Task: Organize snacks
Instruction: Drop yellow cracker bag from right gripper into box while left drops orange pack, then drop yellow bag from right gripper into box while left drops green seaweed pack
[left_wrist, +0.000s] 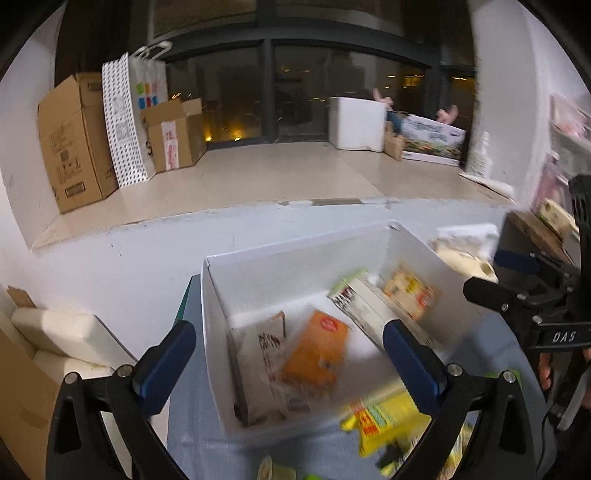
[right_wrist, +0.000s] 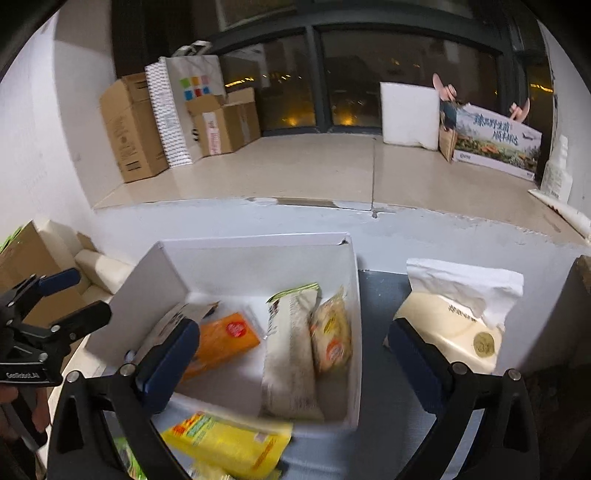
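A white open box holds several snack packs: an orange pack, a grey-white pack, a yellow-orange pack and a white bar. A yellow pack lies on the table in front of the box. My left gripper is open above the box's near left part; it also shows in the right wrist view. My right gripper is open above the box's near right edge; it also shows in the left wrist view.
A cream tissue pack stands right of the box. The grey table meets a white ledge behind. Cardboard boxes and a dotted bag stand far left; a white block far right. Foam blocks lie at left.
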